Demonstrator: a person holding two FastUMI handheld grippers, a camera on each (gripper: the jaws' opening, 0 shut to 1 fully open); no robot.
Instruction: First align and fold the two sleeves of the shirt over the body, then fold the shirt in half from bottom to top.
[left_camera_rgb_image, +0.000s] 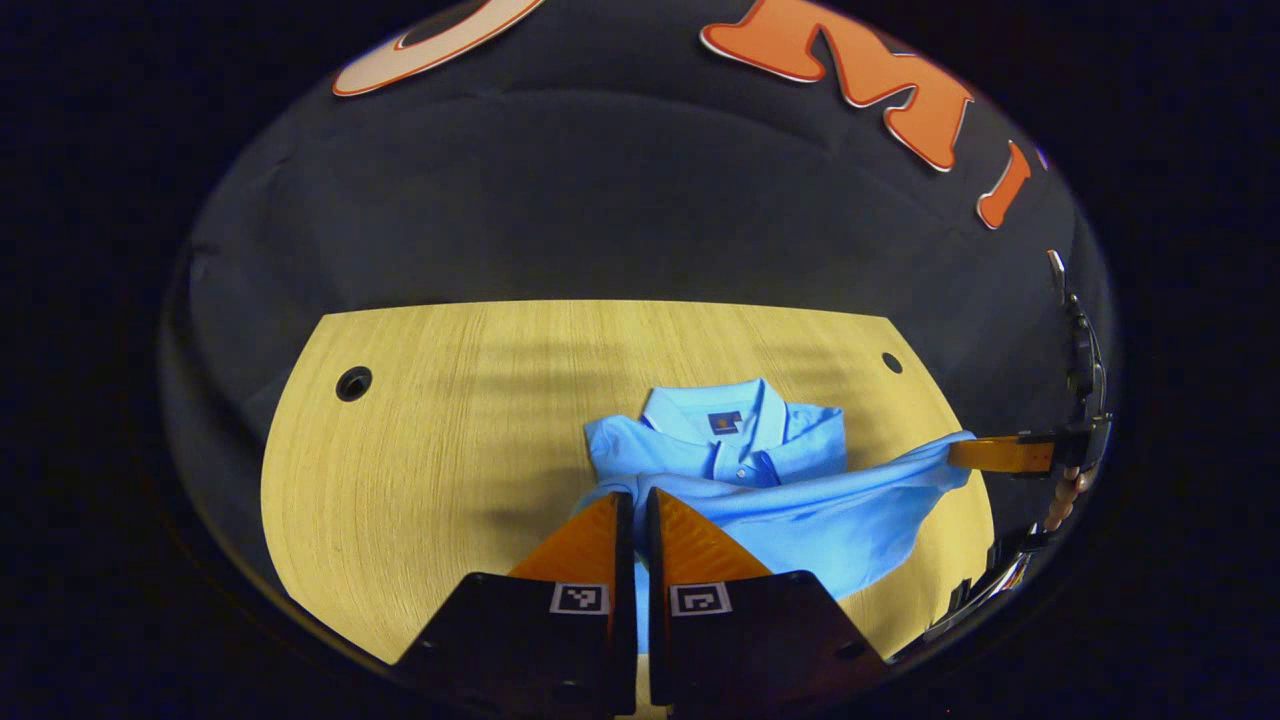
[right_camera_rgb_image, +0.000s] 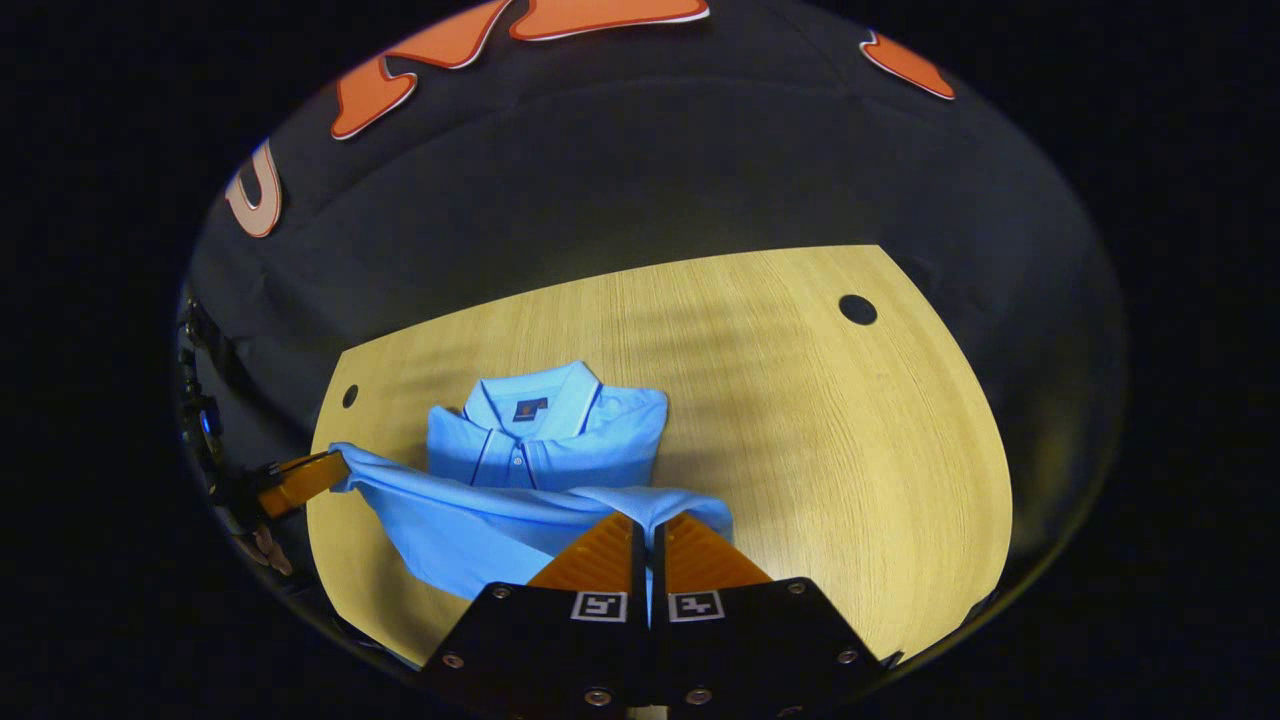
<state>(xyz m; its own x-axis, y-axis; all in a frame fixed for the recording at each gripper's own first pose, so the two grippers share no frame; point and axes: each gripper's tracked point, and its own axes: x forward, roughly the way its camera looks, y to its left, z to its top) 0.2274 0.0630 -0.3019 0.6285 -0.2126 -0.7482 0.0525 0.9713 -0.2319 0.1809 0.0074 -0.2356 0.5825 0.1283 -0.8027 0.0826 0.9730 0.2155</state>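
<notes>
While the wooden table (left_camera_rgb_image: 420, 470) sat across mid-frame, the blue polo shirt (left_camera_rgb_image: 760, 470) lay lower centre, sleeves apparently folded; bottom-to-top fold looked underway. Left gripper (left_camera_rgb_image: 633, 500) and right gripper (right_camera_rgb_image: 645, 525) each pinched the lifted hem. Collar tag (right_camera_rgb_image: 529, 408) was unreadable.
</notes>
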